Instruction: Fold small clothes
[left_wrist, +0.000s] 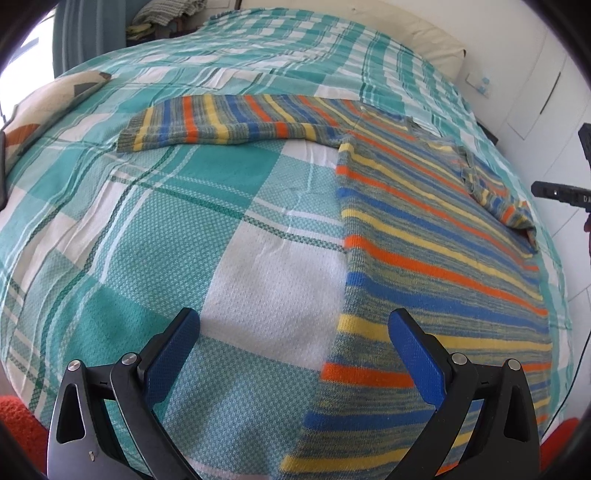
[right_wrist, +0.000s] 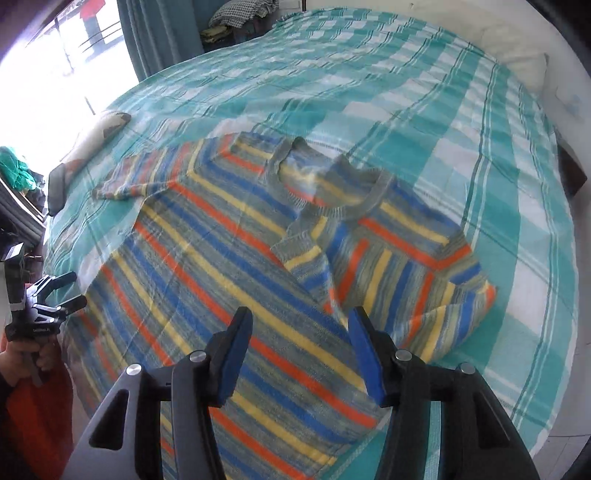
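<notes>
A striped knit sweater (left_wrist: 424, 236) in blue, orange, yellow and grey lies flat on the bed. Its one sleeve (left_wrist: 221, 122) stretches out to the left. The other sleeve (right_wrist: 391, 266) is folded across the chest, seen in the right wrist view over the sweater body (right_wrist: 207, 273). My left gripper (left_wrist: 293, 332) is open and empty above the sweater's left edge near the hem. My right gripper (right_wrist: 299, 332) is open and empty just above the folded sleeve's cuff. The left gripper (right_wrist: 61, 291) also shows at the left edge of the right wrist view.
The bed is covered with a teal and white plaid sheet (left_wrist: 155, 229). A patterned pillow (left_wrist: 48, 103) lies at the left. A cream pillow (left_wrist: 424, 40) sits at the head. A white wall (left_wrist: 535, 92) runs along the right. Clothes (right_wrist: 236, 14) are piled beyond the bed.
</notes>
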